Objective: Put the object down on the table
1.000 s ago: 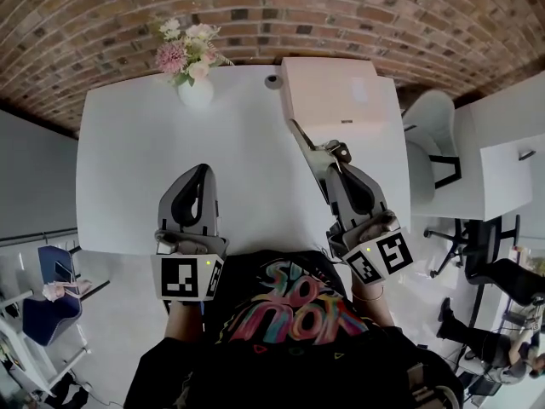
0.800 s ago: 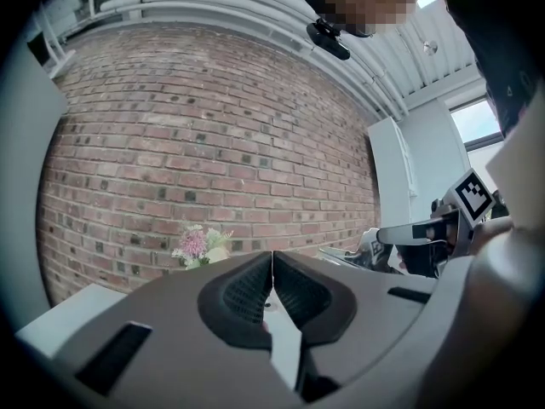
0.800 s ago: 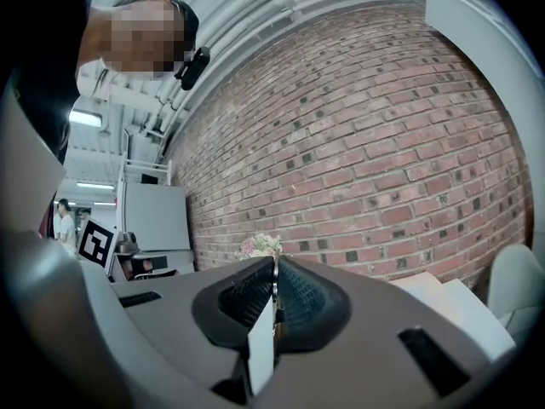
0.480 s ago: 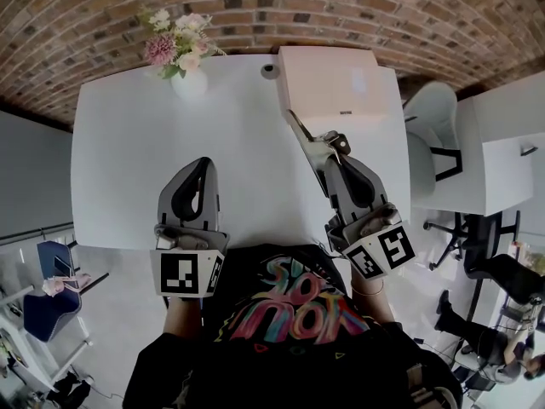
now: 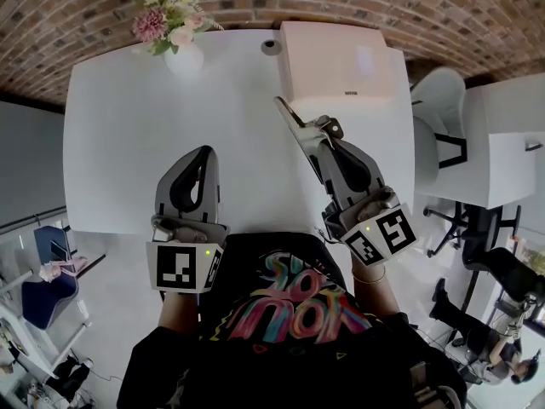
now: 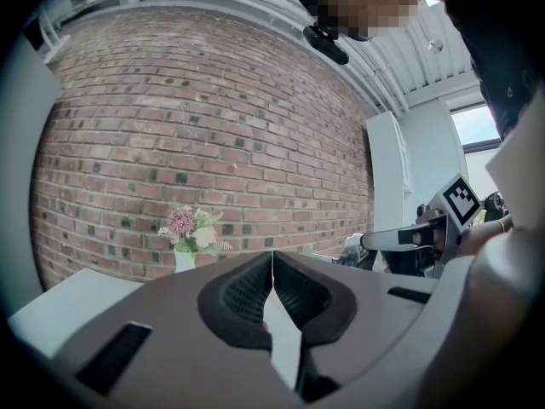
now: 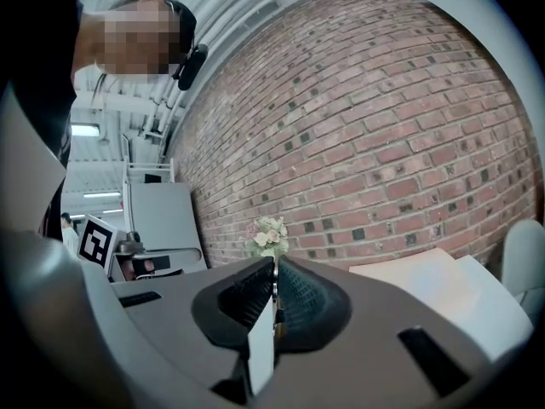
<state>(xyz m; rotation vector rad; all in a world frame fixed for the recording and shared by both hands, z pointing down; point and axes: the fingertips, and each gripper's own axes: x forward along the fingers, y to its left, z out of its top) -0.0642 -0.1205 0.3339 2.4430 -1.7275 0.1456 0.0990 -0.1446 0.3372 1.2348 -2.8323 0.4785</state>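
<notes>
1. Judging against the head view of a second ago, the white table [image 5: 128, 143] is shown further up and to the left in the frame. Its near edge is partly covered by the person's dark printed shirt [image 5: 289, 313].
2. A pale box [image 5: 336, 66] is seen at the table's far right, likewise shifted upward in the frame.
3. The right gripper [image 5: 320, 146] is still held over the table's right part, its jaws pressed on the thin metal object [image 5: 291, 122], whose tip is pointed near the box's front corner. The left gripper [image 5: 203, 153] is still held over the near left, jaws together with nothing between them.
4. A vase of flowers [image 5: 174, 41] is set at the far left, well apart from both grippers.
5. Only a sliver of the object is shown between the jaws in the right gripper view, and what it is cannot be made out. Whether it touches the table cannot be told.
</notes>
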